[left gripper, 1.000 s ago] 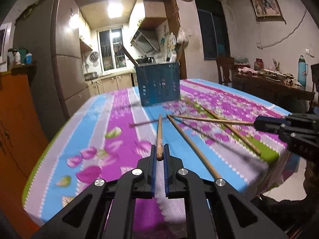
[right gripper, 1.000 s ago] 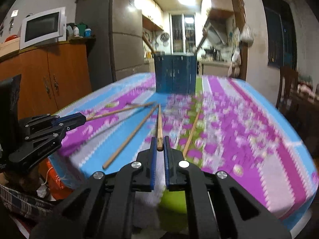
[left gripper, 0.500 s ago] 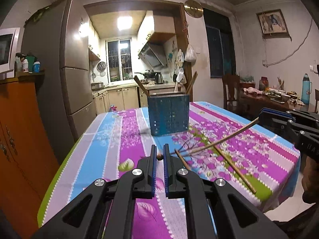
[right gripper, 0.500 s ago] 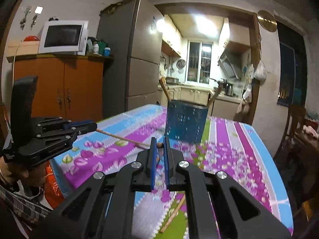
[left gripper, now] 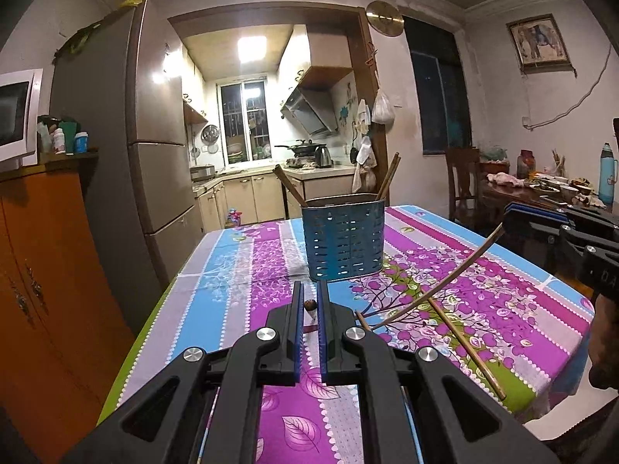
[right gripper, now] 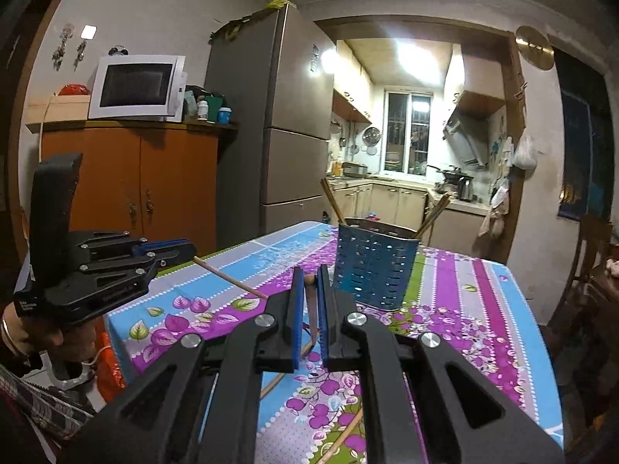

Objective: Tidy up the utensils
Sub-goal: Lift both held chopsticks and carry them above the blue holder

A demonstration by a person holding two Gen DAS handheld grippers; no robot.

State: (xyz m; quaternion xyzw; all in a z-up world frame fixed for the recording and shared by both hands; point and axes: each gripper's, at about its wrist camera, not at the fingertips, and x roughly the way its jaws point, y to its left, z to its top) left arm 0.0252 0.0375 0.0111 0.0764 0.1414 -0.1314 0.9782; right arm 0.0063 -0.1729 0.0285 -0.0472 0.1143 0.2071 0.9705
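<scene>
A blue perforated utensil holder point(left gripper: 343, 237) stands on the flowered tablecloth point(left gripper: 247, 270), with chopsticks leaning out of it; it also shows in the right wrist view point(right gripper: 373, 272). My left gripper point(left gripper: 310, 303) is shut on a wooden chopstick point(left gripper: 310, 304), seen end-on, raised above the table short of the holder. My right gripper point(right gripper: 309, 290) is shut on another chopstick point(right gripper: 311, 309), also lifted. In the left wrist view the right gripper point(left gripper: 514, 212) holds its chopstick point(left gripper: 445, 282) slanting down. Two more chopsticks point(left gripper: 464, 348) lie on the cloth.
A fridge point(left gripper: 116, 154) and an orange cabinet point(left gripper: 38, 270) stand left of the table. A second table with dishes and a blue bottle point(left gripper: 607, 174) is at right, with a chair point(left gripper: 460, 181) by it. The kitchen lies behind the holder.
Both grippers have lifted their chopsticks off the cloth and tilted up, so each stick now points forward toward the holder. The views rose from the tabletop to the room.
</scene>
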